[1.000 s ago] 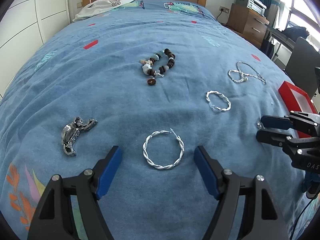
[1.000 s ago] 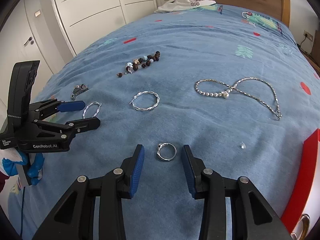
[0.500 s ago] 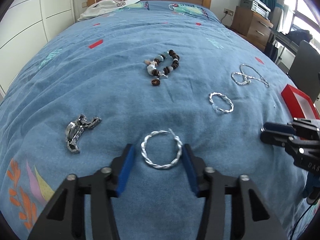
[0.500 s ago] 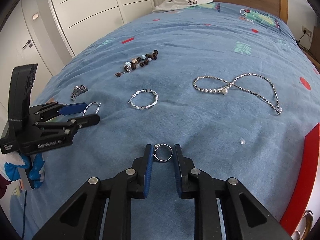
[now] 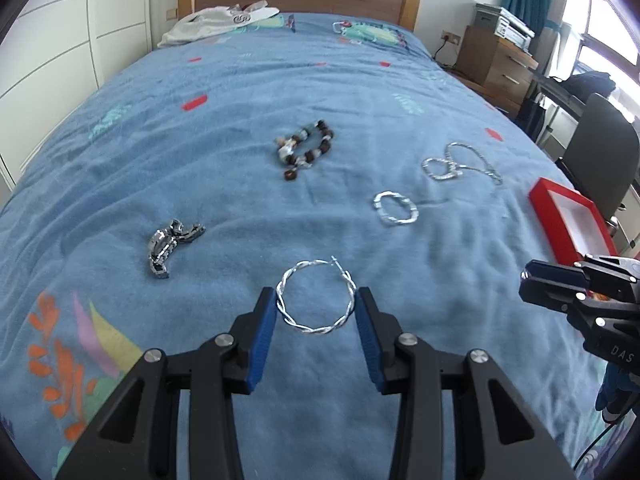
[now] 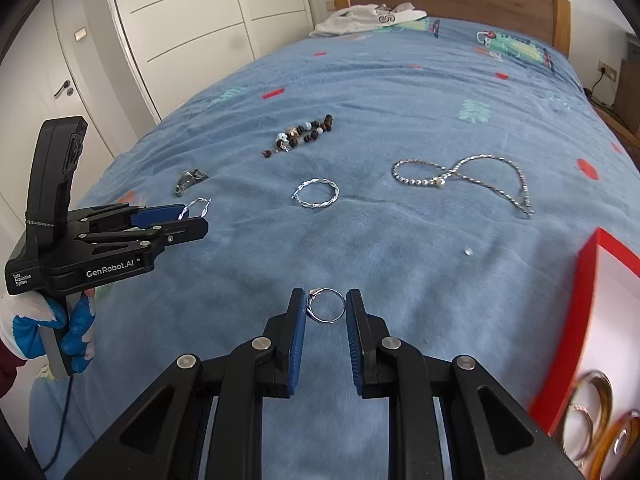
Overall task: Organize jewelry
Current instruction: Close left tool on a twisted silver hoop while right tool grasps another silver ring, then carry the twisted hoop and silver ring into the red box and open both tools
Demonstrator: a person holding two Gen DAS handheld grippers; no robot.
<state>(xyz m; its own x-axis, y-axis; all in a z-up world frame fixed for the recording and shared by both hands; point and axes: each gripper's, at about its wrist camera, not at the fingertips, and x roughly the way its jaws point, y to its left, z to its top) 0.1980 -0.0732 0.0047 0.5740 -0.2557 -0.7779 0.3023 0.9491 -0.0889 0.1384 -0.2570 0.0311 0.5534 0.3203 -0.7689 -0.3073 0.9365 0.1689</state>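
Note:
Jewelry lies on a blue bedspread. My left gripper [image 5: 316, 312] is shut on a large twisted silver hoop [image 5: 316, 300], its blue pads touching both sides. My right gripper [image 6: 326, 312] is shut on a small silver ring [image 6: 326, 306]. A second twisted hoop [image 5: 395, 208] lies further out, also in the right wrist view [image 6: 316, 194]. A beaded bracelet [image 5: 306, 150], a silver necklace [image 6: 460, 176] and a metal watch [image 5: 166, 244] lie on the bed. A red jewelry box [image 5: 568, 216] sits at the right edge.
A tiny clear stone [image 6: 468, 252] lies near the red box [image 6: 600, 320]. Bangles [image 6: 592, 412] lie at the lower right. White clothing [image 5: 216, 24] lies by the wooden headboard. A dresser [image 5: 492, 64] and a chair [image 5: 600, 160] stand right of the bed.
Both grippers closed from wide open: the left onto the large twisted hoop, the right onto the small ring. Both have lifted slightly with their items.

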